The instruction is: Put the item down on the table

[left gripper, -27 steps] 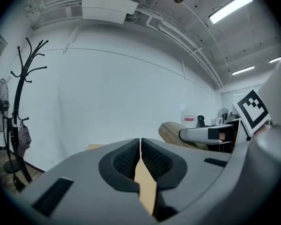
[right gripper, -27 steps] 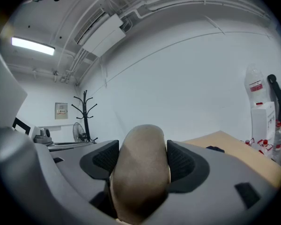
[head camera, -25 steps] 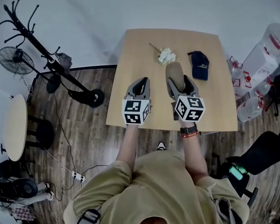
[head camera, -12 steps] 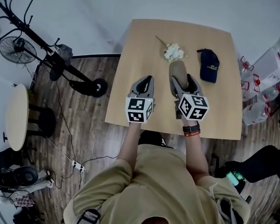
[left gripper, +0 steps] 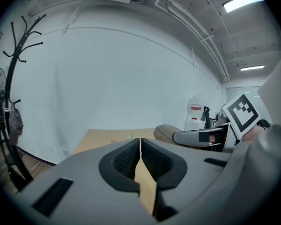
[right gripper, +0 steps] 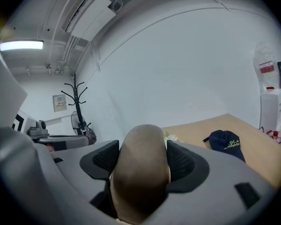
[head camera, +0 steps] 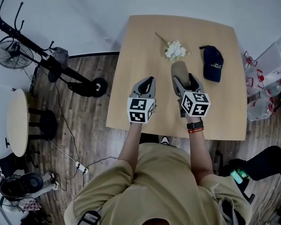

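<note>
A tan, rounded oblong item pokes forward from my right gripper, which is shut on it over the right middle of the wooden table. In the right gripper view the item fills the gap between the two pads of the right gripper. Whether the item touches the tabletop cannot be told. To its left, my left gripper hangs over the table's near part. The left gripper view shows the left gripper with its jaws pressed together and nothing between them.
A sprig of white flowers and a navy cap lie on the table beyond the grippers. A black coat rack and a fan stand left. Large water bottles and a black chair are right.
Both grippers keep their pose and hold over the table. The head view has shifted a little, so the table sits slightly further right and higher in the picture.
</note>
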